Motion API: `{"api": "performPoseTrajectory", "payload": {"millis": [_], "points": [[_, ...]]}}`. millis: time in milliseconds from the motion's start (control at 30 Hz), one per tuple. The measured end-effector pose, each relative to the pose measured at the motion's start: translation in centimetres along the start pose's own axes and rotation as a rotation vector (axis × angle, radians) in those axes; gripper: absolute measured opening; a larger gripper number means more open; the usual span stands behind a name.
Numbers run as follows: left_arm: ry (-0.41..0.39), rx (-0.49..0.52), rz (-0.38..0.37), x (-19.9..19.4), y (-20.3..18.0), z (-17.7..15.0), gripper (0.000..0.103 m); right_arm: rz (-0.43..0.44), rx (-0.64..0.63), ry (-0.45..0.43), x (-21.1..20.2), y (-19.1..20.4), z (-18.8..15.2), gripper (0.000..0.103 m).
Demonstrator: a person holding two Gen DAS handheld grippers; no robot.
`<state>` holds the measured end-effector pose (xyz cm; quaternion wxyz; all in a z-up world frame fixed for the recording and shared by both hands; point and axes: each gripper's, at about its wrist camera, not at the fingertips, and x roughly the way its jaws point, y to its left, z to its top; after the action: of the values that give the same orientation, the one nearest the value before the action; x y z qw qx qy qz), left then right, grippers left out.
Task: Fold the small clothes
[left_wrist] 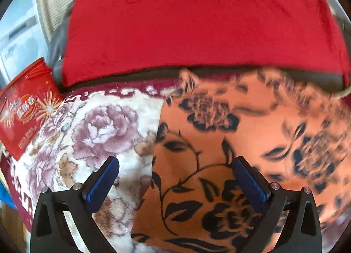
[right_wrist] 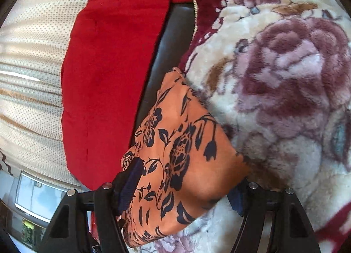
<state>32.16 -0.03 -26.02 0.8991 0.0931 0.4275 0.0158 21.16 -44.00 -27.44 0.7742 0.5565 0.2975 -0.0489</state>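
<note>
Left claw [left_wrist: 175, 178] spread wide, grasping nothing, over the orange flowered cloth [left_wrist: 219, 154]; right claw [right_wrist: 184, 187] parted too, straddling the cloth's [right_wrist: 179, 154] near end, long axis running straight ahead. Flowered blanket [right_wrist: 274, 88] beneath, red cushion [left_wrist: 197, 22] beyond

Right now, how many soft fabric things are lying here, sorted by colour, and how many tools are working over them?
Orange floral garment: 1
Plain red cushion: 1
Cream and maroon rose-patterned blanket: 1
Tools: 2, the left tool open over the garment, the right tool with its fingers either side of the garment's fold
Total: 3 fabric things, 2 tools
</note>
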Motion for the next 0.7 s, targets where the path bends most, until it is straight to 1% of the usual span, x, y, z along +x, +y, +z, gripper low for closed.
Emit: {"api": "performPoseTrajectory", "payload": {"millis": [33, 67, 100, 200, 267, 300, 400, 500, 633, 667, 700], "points": [[0.031, 0.048, 0.012, 0.8, -0.8, -0.3, 0.103, -0.003, -0.013, -0.001, 0.1, 0.1, -0.1, 0.074], [-0.009, 0.051, 0.029, 0.2, -1.0, -0.3, 0.103, -0.008, -0.026, -0.004, 0.2, 0.3, -0.3, 0.074], [-0.03, 0.054, 0.026, -0.3, -1.0, -0.1, 0.103, -0.011, -0.04, -0.008, 0.2, 0.5, -0.4, 0.074], [-0.066, 0.062, -0.029, -2.0, -1.0, 0.1, 0.103, 0.024, -0.061, 0.006, -0.3, 1.0, -0.9, 0.073], [-0.1, 0.048, -0.046, -2.9, -0.8, 0.2, 0.103, 0.002, -0.084, 0.008, -0.7, 1.4, -1.4, 0.073], [-0.13, 0.045, -0.063, -3.6, -0.6, 0.2, 0.103, -0.013, -0.097, 0.005, -1.0, 1.5, -1.8, 0.073], [-0.195, 0.04, -0.073, -5.3, -0.4, 0.5, 0.103, -0.057, -0.128, 0.014, -0.8, 1.9, -2.3, 0.073], [-0.224, 0.013, -0.107, -5.8, 0.3, 1.1, 0.103, -0.084, -0.141, 0.037, 0.6, 2.2, -2.5, 0.073], [-0.246, 0.001, -0.117, -6.3, 0.6, 1.5, 0.103, -0.096, -0.172, 0.014, 2.3, 2.9, -2.4, 0.073], [-0.247, -0.001, -0.118, -6.3, 0.6, 1.5, 0.103, -0.095, -0.176, 0.007, 2.6, 3.1, -2.4, 0.072], [-0.243, -0.003, -0.122, -6.2, 0.7, 1.6, 0.103, -0.095, -0.185, -0.002, 2.9, 3.2, -2.4, 0.068]]}}
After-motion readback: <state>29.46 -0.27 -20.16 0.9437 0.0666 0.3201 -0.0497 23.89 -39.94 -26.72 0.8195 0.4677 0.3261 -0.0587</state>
